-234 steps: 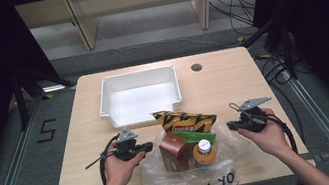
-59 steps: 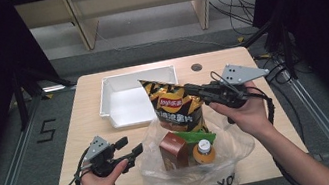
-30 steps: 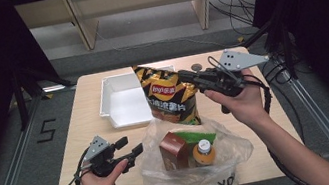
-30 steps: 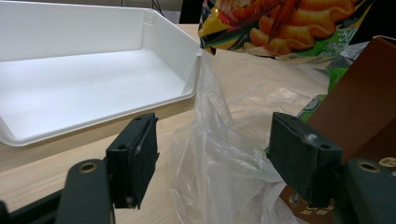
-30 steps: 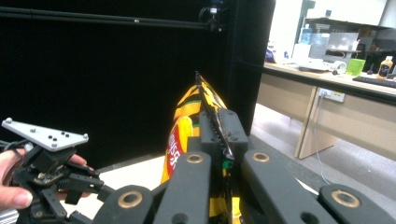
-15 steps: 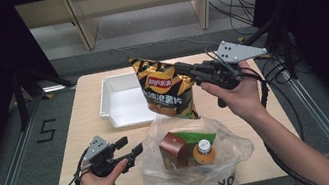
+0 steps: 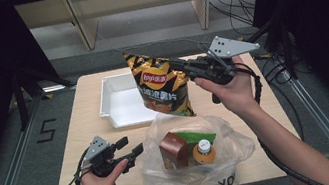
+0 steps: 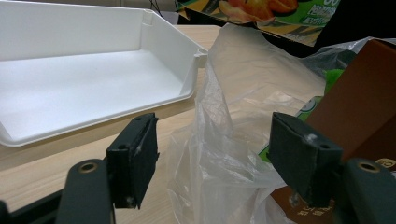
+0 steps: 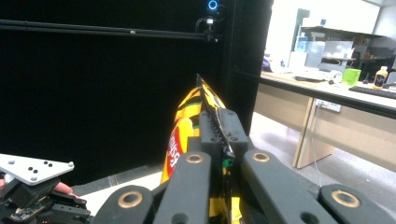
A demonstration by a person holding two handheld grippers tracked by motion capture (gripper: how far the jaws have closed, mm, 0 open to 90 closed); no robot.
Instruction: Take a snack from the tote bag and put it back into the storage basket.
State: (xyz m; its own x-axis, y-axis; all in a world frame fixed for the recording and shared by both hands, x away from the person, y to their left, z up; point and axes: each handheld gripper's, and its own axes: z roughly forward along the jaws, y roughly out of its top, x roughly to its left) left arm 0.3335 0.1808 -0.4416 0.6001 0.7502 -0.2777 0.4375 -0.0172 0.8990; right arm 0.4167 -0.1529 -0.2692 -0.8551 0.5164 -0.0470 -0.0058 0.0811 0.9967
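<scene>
My right hand-held gripper (image 7: 176, 66) is clenched on the top edge of the chip bag (image 7: 160, 84), and I hold the bag up in the air. The bag hangs over the far part of the surface (image 7: 81, 121), just right of the white tray (image 7: 122, 108) and above the plastic bag (image 7: 200, 167). In the right gripper view the black jaws pinch the yellow chip bag (image 9: 187, 135) tight between them. My left hand-held gripper (image 7: 131, 147) sits low at the near left, and its jaws are apart with nothing held. In the left gripper view the clear plastic bag (image 8: 233, 126) lies between my two open jaws, but the pads do not press it. A brown box (image 7: 173, 149) and a bottle (image 7: 203, 151) stand inside the plastic bag. The white tray (image 8: 84, 88) is just left of the plastic bag.
</scene>
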